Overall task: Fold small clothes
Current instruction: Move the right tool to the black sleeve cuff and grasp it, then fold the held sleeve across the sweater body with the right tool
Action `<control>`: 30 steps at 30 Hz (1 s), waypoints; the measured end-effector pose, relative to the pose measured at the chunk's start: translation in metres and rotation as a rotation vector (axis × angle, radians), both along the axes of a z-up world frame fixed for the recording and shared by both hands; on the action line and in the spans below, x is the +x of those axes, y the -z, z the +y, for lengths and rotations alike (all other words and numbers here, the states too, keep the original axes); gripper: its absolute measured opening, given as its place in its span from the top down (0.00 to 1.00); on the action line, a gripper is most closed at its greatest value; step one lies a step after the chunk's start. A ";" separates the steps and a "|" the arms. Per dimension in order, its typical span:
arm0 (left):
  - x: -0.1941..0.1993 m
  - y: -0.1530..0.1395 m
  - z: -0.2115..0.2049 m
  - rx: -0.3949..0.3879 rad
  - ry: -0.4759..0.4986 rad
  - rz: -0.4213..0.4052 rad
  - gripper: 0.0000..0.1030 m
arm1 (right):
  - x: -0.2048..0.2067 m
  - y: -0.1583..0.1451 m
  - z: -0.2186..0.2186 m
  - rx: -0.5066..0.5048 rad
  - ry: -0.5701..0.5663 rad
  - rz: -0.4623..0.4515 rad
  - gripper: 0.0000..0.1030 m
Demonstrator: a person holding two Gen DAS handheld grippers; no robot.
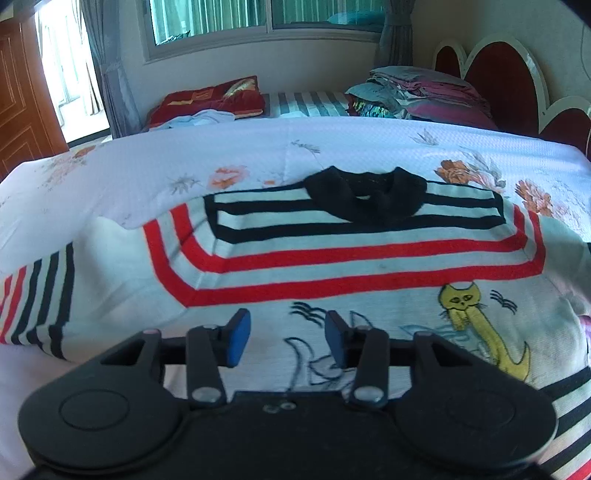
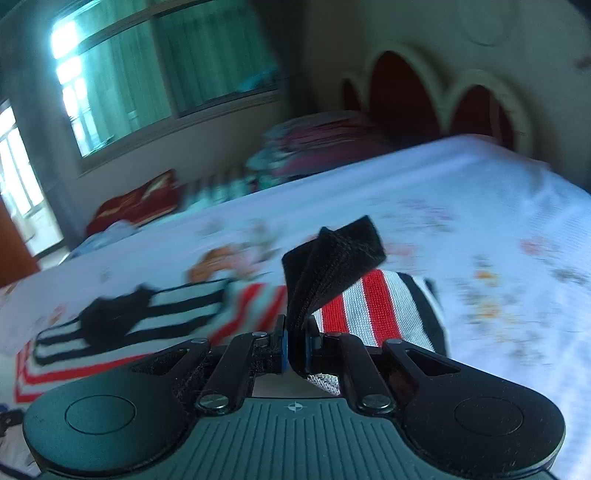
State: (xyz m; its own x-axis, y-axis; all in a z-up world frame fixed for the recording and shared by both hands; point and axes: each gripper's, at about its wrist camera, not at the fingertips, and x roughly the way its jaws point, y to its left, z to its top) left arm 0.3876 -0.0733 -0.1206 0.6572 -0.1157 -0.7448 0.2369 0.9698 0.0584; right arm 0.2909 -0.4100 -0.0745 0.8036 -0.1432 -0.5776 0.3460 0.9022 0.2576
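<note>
- No brand, label or readable writing shows anywhere; the only marks on the sweater are stitched pictures, a yellow cat and blue-outlined cat shapes below the stripes.
- Left gripper: the jaws stand partly apart with a clear gap between the blue pads. Nothing lies between them. It hovers over the lower front of the sweater, above the blue-outlined drawing; whether it touches the knit cannot be told.
- Right gripper: the jaws are pressed together on the black ribbed cuff of a sleeve. The cuff stands up out of the fingers and fans wide at its free end, and the striped sleeve trails behind it, lifted off the bed.
- The sweater lies front up on a white bedspread with a flower print. Its black collar points toward the window.
- Black stripes ring the collar, red stripes ring those, and the body below is pale grey-white knit.
- One sleeve with red and black bands lies spread to the left in the left wrist view.
- A pile of folded clothes and a red cushion sit at the far side of the bed, well apart from the sweater.
</note>
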 end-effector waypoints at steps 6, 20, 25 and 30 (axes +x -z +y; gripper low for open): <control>0.012 0.000 0.030 -0.031 0.005 0.003 0.56 | 0.056 0.014 0.118 0.018 -0.182 0.043 0.93; 0.023 0.014 0.021 -0.166 0.152 0.094 0.51 | 0.061 0.042 0.171 0.042 -0.260 0.133 0.92; 0.015 0.014 -0.006 -0.192 0.208 0.091 0.29 | 0.033 0.021 0.160 -0.009 -0.264 0.103 0.91; 0.011 0.016 -0.031 -0.214 0.256 0.114 0.29 | 0.000 0.009 0.140 -0.110 -0.190 0.020 0.00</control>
State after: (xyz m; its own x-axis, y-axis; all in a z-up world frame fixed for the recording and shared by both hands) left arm 0.3989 -0.1041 -0.1369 0.5005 -0.4275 -0.7528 0.4676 0.8653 -0.1805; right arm 0.2906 -0.2703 -0.0833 0.8108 -0.0537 -0.5829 0.1715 0.9739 0.1488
